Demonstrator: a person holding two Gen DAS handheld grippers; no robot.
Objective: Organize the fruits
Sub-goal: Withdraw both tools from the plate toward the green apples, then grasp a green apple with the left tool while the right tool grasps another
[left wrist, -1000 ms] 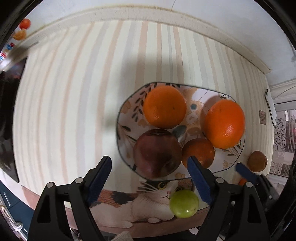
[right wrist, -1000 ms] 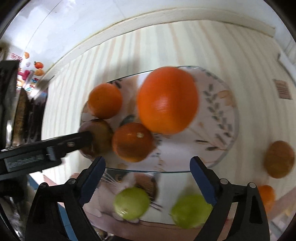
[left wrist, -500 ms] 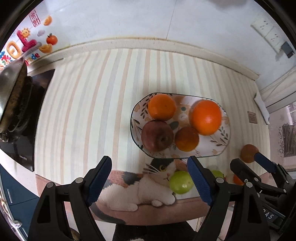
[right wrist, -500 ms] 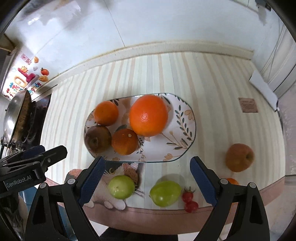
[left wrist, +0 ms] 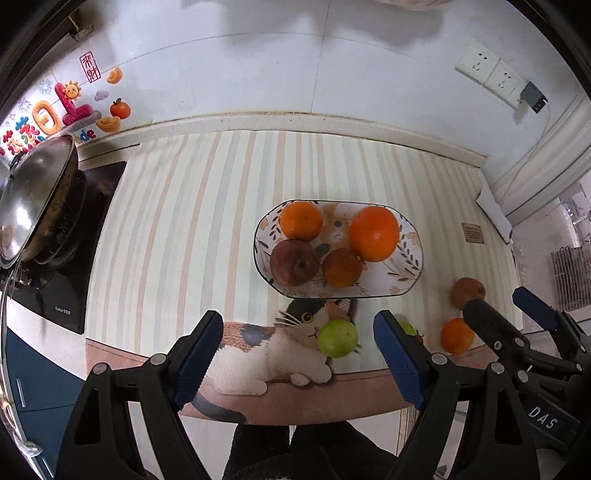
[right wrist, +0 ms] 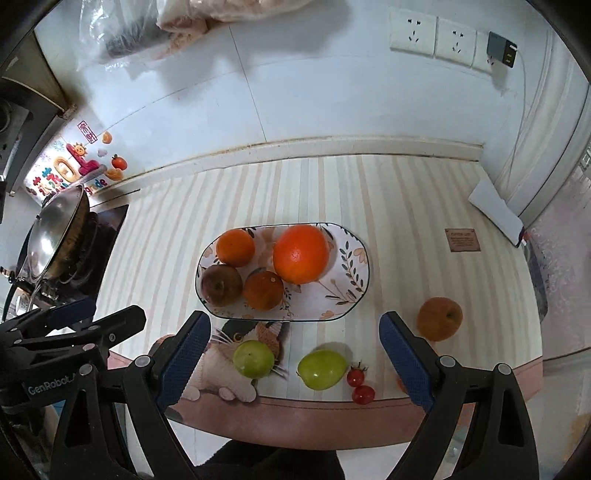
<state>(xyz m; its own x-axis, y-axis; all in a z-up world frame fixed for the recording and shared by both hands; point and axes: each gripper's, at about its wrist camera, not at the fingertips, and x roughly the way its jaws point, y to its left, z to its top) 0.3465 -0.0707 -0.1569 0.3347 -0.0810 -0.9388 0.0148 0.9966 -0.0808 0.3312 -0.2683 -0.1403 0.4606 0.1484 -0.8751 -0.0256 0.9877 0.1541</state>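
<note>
Gaping jaws, L gripper (left wrist: 297, 354) & R gripper (right wrist: 295, 356), both empty.

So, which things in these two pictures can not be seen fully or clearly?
- Small orange, right wrist view: nearly all hidden behind the right gripper's finger.
- Second green fruit, left wrist view: mostly hidden behind the left gripper's finger.
- Brown label on the striped mat: text too small to read.
- Hanging bags, right wrist view: cut off by the top edge.
</note>
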